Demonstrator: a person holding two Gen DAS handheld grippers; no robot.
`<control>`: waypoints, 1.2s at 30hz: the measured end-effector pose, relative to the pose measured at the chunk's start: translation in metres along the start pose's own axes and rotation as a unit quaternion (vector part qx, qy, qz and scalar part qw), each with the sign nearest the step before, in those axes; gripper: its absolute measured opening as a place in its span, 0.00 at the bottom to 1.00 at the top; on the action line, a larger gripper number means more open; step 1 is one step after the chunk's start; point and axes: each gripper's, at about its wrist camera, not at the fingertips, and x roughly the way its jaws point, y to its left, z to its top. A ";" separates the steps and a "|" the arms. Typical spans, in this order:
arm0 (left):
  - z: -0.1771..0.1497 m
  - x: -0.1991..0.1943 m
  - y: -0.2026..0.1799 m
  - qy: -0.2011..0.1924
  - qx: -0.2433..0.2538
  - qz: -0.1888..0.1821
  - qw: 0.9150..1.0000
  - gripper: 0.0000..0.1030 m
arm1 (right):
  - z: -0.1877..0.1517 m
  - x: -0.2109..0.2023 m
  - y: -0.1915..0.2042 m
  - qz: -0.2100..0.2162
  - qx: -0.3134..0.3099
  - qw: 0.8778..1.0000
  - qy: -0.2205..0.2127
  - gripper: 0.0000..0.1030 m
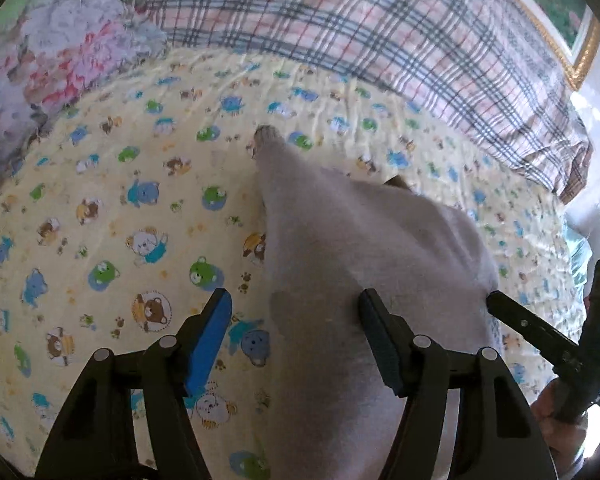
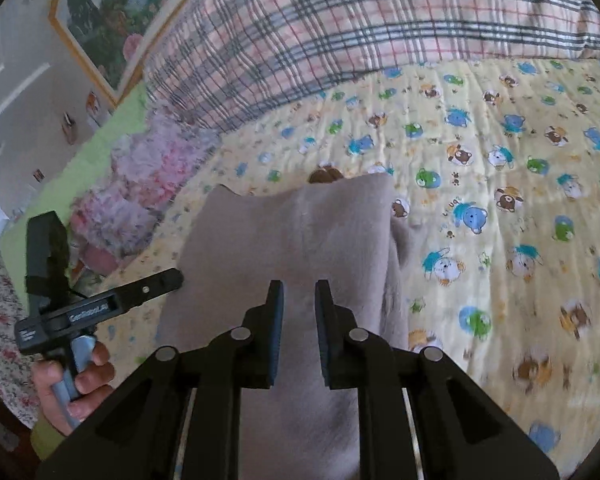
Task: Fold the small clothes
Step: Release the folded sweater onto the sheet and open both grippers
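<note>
A small grey garment (image 1: 340, 232) lies stretched over the yellow bear-print sheet (image 1: 120, 200), with a brown bit showing at its far edge (image 2: 326, 175). In the left wrist view my left gripper (image 1: 296, 300) stands open. Its blue-padded finger (image 1: 210, 332) is over the sheet and its other finger over the cloth, so the garment's left edge runs between them. My right gripper (image 2: 299, 292) has its jaws close together on the grey garment (image 2: 292, 224). Its tip (image 1: 496, 298) meets the cloth's right corner, which peaks toward it. The left gripper (image 2: 172, 278) shows at the garment's left side.
A plaid quilt (image 1: 340, 20) is bunched along the far side of the bed. A fluffy pink and purple heap (image 2: 152, 168) lies at the sheet's left. A framed picture (image 2: 112, 12) hangs on the wall. A hand (image 2: 80, 376) grips the left tool's handle.
</note>
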 end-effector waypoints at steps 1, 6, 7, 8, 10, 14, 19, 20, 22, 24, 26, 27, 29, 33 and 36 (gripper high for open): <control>-0.003 0.007 0.003 0.006 0.001 0.001 1.000 0.65 | 0.000 0.007 -0.003 -0.013 -0.001 1.000 0.009 0.16; -0.013 0.039 0.016 0.020 0.005 -0.005 1.000 0.70 | -0.008 0.037 -0.021 -0.026 -0.007 0.999 0.042 0.14; -0.012 0.039 0.016 0.021 0.006 -0.005 1.000 0.73 | -0.009 0.038 -0.022 -0.025 -0.010 0.999 0.039 0.13; -0.010 0.040 0.015 0.024 0.012 0.003 1.000 0.75 | -0.009 0.038 -0.024 -0.022 -0.008 0.999 0.038 0.14; -0.007 0.036 0.013 0.021 0.015 0.007 1.000 0.75 | -0.008 0.039 -0.028 -0.013 0.000 0.999 0.041 0.14; -0.012 0.007 0.009 -0.009 0.015 0.019 1.000 0.75 | -0.005 0.025 -0.026 0.003 0.017 0.999 0.034 0.17; -0.035 -0.034 0.003 -0.032 0.034 0.033 0.998 0.74 | -0.016 -0.014 -0.011 0.003 0.008 1.000 0.010 0.18; -0.043 -0.044 0.003 -0.035 0.033 0.026 0.999 0.74 | -0.022 -0.024 -0.007 0.004 0.005 1.000 0.006 0.20; -0.055 -0.054 0.003 -0.034 0.032 0.021 0.999 0.75 | -0.032 -0.038 -0.003 0.004 0.003 1.000 0.002 0.29; -0.070 -0.060 0.004 -0.031 0.030 0.018 0.999 0.76 | -0.041 -0.050 0.001 0.008 0.001 1.000 -0.002 0.34; -0.087 -0.067 0.007 -0.025 0.025 0.014 0.999 0.76 | -0.052 -0.059 0.005 0.009 -0.002 1.000 -0.002 0.34; -0.091 -0.067 0.008 -0.022 0.024 0.012 0.999 0.76 | -0.058 -0.062 0.006 0.010 -0.001 1.000 0.001 0.34; -0.106 -0.073 0.011 -0.017 0.017 0.006 1.000 0.76 | -0.071 -0.068 0.007 0.013 0.002 1.000 0.004 0.34; -0.131 -0.086 0.016 -0.019 0.010 0.001 1.000 0.76 | -0.096 -0.077 0.011 0.008 0.000 1.000 0.010 0.35; -0.149 -0.094 0.019 -0.023 0.013 0.005 1.000 0.78 | -0.115 -0.085 0.015 0.000 -0.007 1.000 0.011 0.45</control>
